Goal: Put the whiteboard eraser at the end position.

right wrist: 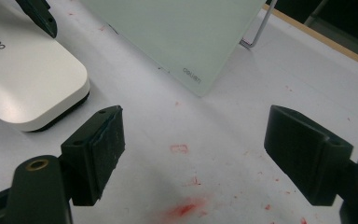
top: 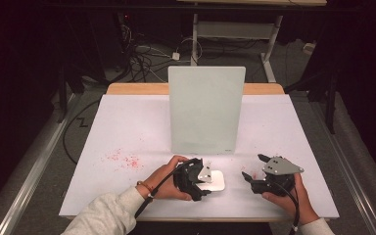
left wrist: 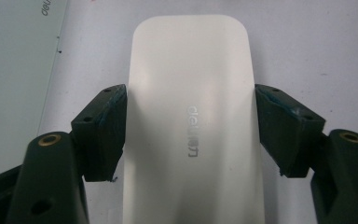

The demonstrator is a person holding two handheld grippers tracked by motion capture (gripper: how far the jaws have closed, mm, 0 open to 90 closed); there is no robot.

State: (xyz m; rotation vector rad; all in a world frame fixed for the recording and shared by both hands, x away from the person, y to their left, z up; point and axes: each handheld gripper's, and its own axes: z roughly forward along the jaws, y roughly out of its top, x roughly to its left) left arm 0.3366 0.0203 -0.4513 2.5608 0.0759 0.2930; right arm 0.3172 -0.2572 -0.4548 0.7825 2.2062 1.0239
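A white block eraser (top: 216,180) with a grey logo lies flat on the white table near its front edge. My left gripper (top: 208,183) reaches over it from the left. In the left gripper view my left gripper (left wrist: 191,91) has one black jaw pressed against each long side of the eraser (left wrist: 191,51), so it is shut on it. My right gripper (top: 253,166) is held to the right of the eraser, jaws wide apart. The right gripper view has the right gripper (right wrist: 196,116) open over bare table, with the eraser (right wrist: 23,79) at the upper left.
A pale green glass board (top: 205,110) stands upright on a wire stand (right wrist: 256,28) mid-table, just behind both grippers. Red marker smudges (top: 122,159) dot the white table cover (top: 127,122) at the left, and more smudges (right wrist: 184,207) lie under the right gripper.
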